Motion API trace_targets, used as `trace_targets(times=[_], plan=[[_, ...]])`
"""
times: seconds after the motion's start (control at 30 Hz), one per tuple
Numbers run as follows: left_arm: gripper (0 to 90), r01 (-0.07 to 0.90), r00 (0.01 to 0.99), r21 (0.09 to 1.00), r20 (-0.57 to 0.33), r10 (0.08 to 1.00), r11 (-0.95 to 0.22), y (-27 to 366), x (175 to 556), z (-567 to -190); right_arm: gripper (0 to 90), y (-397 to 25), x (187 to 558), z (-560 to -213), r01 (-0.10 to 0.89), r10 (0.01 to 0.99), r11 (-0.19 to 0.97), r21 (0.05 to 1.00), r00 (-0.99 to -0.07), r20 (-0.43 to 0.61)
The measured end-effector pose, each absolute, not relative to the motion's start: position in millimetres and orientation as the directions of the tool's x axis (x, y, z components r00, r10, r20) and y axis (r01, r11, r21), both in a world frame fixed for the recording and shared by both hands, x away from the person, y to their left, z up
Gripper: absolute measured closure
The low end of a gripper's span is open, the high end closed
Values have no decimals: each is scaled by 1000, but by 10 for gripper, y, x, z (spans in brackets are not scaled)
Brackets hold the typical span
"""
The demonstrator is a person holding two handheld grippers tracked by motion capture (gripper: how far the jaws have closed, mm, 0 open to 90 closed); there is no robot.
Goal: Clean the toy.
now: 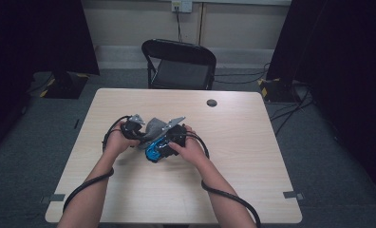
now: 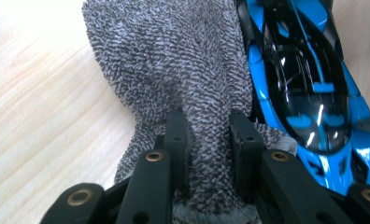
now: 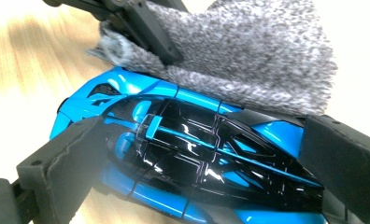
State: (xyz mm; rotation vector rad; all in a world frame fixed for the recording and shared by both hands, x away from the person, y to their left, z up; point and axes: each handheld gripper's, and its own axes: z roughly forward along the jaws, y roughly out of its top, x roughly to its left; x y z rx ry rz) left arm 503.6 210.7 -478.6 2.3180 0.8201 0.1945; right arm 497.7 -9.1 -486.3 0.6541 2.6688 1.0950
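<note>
A blue and black toy car [image 1: 153, 152] is at the middle of the wooden table [image 1: 252, 156]. My right gripper [image 3: 206, 158] is shut on the toy car [image 3: 192, 154], one pad [image 3: 66, 158] on each side of its body. A grey knitted cloth [image 2: 174, 60] lies against the car [image 2: 309, 93]. My left gripper [image 2: 206, 135] is shut on a fold of that cloth. In the right gripper view the cloth [image 3: 262, 60] rests along the car's far side, with the left gripper's finger [image 3: 148, 25] pinching it. In the high view both grippers, left [image 1: 139, 134] and right [image 1: 166, 142], meet over the cloth [image 1: 154, 126].
A black folding chair [image 1: 179, 64] stands behind the table's far edge. A small dark round disc [image 1: 211, 102] sits on the table at the back. Cables trail from both grippers along the forearms toward the near edge.
</note>
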Motion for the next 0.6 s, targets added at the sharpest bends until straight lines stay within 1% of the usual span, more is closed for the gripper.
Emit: trace_targets(times=[0.3, 0.6], plan=[[727, 516, 781, 639, -78, 620, -570, 2237, 4898, -4793, 9, -85, 4974, -4859, 330, 465, 634, 699, -885, -3], [727, 538, 763, 643, -98, 638, -545, 2365, 4746, -4799, 10, -84, 4972, -4855, 331, 465, 637, 696, -885, -5]])
